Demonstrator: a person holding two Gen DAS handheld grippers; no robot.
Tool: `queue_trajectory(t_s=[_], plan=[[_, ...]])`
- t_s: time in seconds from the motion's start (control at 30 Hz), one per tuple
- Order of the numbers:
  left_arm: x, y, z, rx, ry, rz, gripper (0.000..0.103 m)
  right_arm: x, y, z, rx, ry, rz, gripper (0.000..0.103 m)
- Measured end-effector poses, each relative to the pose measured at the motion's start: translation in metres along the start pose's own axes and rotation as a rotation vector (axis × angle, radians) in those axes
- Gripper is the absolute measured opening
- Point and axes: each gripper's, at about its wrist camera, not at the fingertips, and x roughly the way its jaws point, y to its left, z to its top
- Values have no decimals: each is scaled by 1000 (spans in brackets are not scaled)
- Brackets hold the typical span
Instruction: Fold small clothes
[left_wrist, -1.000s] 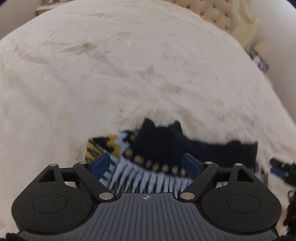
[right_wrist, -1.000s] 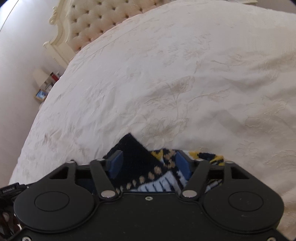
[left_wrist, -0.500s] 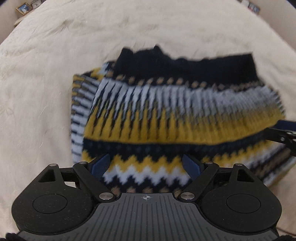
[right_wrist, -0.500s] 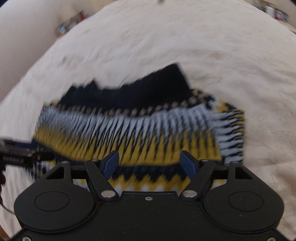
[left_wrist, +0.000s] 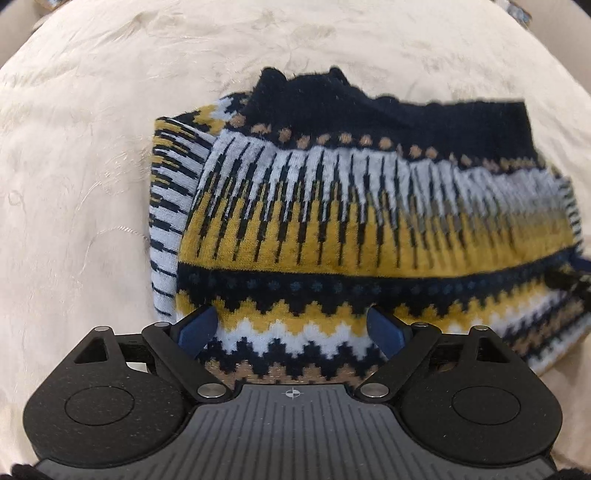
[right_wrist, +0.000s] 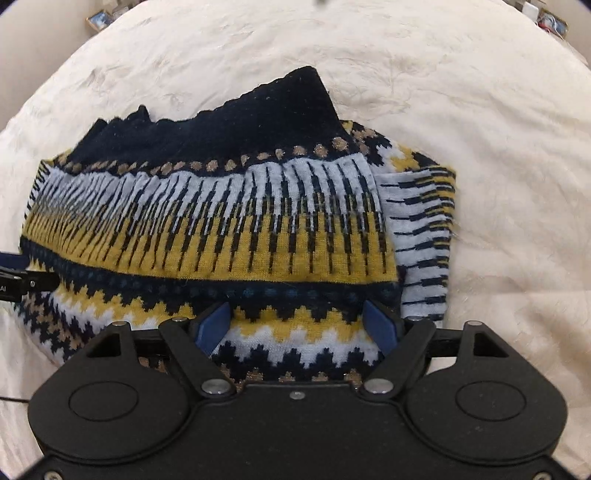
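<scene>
- Left gripper (left_wrist: 291, 328) hangs over the near hem of the sweater (left_wrist: 351, 229), pointing steeply down; its blue fingers (left_wrist: 197, 326) stand wide apart and its jaws are opening, with zigzag knit showing between them but no pad pressing on it
- Right gripper (right_wrist: 299, 325) sits over the same hem further along, fingers (right_wrist: 380, 326) likewise spread, jaws opening; the knit lies between them, ungripped
- bed (left_wrist: 74, 177): a cream, faintly embroidered cover fills both views and carries the garment
- sweater: folded into a wide band lying flat on the bed; navy ribbed edge at the far side, then tan dots, pale blue and yellow stripes, a dark dotted band, and yellow and white zigzags nearest the cameras
- sleeve (right_wrist: 424, 236): a folded-in part with crosswise stripes sticks out from under the body at one end; it shows on the right in the right wrist view and on the left (left_wrist: 170, 206) in the left wrist view
- at the left edge of the right wrist view, the left gripper's black tip (right_wrist: 22, 284) lies at the sweater's end; small framed objects (right_wrist: 99, 18) sit blurred beyond the bed
</scene>
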Motion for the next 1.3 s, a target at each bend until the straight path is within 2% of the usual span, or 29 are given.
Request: queue_trajectory(t_s=[0.13,0.3,0.43,0.57,0.77,0.9,1.0,1.17,1.3], plan=[[-16,-6,13,-66,-24,-55,88,3,-7,0,29,-10,27,81],[-9,-35,35,-9,-17,-63,88,1,-6,-1,28,-14,44,85],[7,-58,43,46,-10,-50,88,0,-7,-2,42,-17,52,85],[28,-72,44,77,35,5,88,-4,-12,-1,67,-24,76,85],[44,-73,45,56,52,5,98,-23,-21,5,131,-94,118,85],[48,-75,46,54,51,-2,102,-35,-20,24,106,-184,176,85],[49,-75,46,54,47,5,103,-27,-18,49,70,-201,218,85],[52,-78,49,50,31,13,103,9,-17,92,37,-172,267,85],[46,-76,45,57,8,11,103,40,-17,113,18,-125,235,85]])
